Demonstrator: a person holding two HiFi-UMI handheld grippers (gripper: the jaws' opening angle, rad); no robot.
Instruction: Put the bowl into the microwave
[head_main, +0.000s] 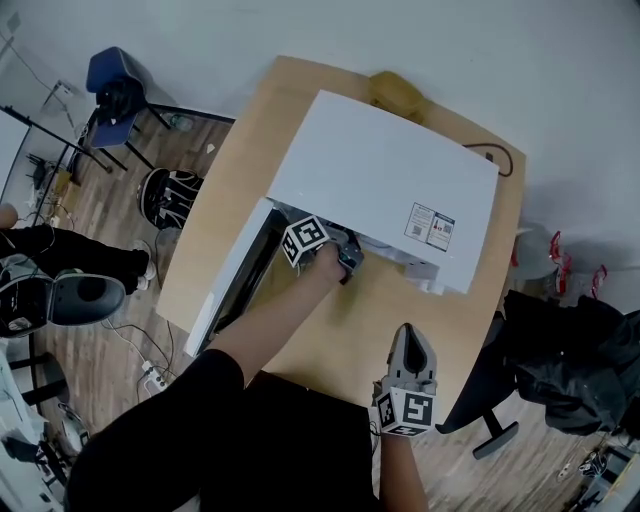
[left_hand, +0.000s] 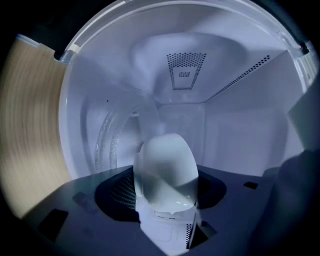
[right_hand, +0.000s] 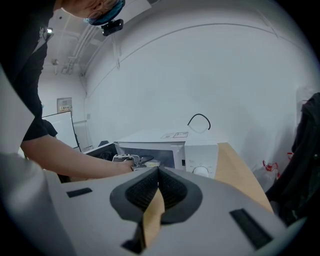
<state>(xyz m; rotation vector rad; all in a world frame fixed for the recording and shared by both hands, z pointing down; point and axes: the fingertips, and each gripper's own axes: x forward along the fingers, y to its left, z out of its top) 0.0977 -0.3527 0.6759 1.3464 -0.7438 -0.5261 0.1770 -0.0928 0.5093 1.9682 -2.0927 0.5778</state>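
Reaching into the open microwave (head_main: 385, 195), the left hand-held gripper (head_main: 347, 258) is clamped on the bowl (left_hand: 165, 167), whose pale wall sits between its spread pads. Gripping the near wall lets the bowl go in first while the person's arm stays mostly outside the microwave. The bowl is at the mouth of the microwave, partly inside by my reading; whether it rests on the microwave's floor I cannot tell. The door (head_main: 228, 280) hangs wide at the microwave's left, which leaves the opening free for that arm. The right hand-held gripper (head_main: 410, 340) hovers in front of the microwave over the surface (head_main: 350, 320), jaws pressed together with nothing between them, probably parked there to keep out of the way. In the head view the microwave's top hides the bowl altogether. Only the left gripper view shows it, its broad rim arching over the vent holes (left_hand: 185, 72) inside the microwave, with the glass turntable (left_hand: 107, 140) low at the left. The right gripper view alone gives the microwave's front, with its dial (right_hand: 201, 170) and the arm going in beside it, and the cable (right_hand: 199, 121) above the microwave's top.
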